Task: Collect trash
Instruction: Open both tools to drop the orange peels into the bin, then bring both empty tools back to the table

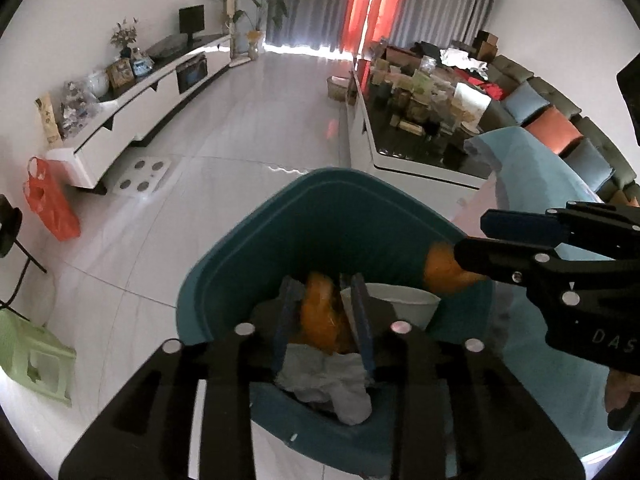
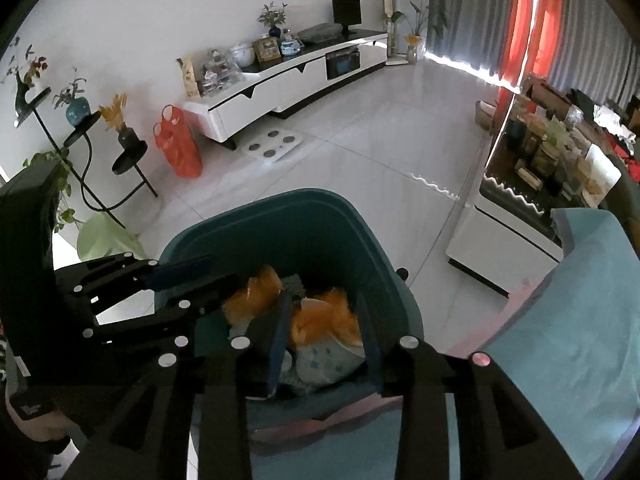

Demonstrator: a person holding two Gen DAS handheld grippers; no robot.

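Note:
A teal trash bin (image 1: 240, 248) (image 2: 380, 248) stands on the floor under both grippers. It holds crumpled white paper (image 1: 332, 380), a white paper cup (image 1: 404, 300) and a patterned wrapper (image 2: 324, 364). My left gripper (image 1: 322, 292) hangs over the bin with an orange peel (image 1: 320, 316) between its fingers. My right gripper (image 2: 324, 304) is over the bin with its jaws apart and another orange peel (image 2: 320, 320) in the gap; contact is unclear. In the left wrist view the right gripper (image 1: 468, 236) has an orange piece (image 1: 440, 270) at its tips.
A table edge with a light blue cloth (image 1: 540, 184) (image 2: 580, 300) lies right of the bin. A cluttered coffee table (image 1: 420, 120) and sofa (image 1: 560, 120) stand beyond. A white TV cabinet (image 2: 300, 80), an orange bag (image 2: 178, 144), a plant stand (image 2: 80, 140) and a green stool (image 1: 32, 360) are at left.

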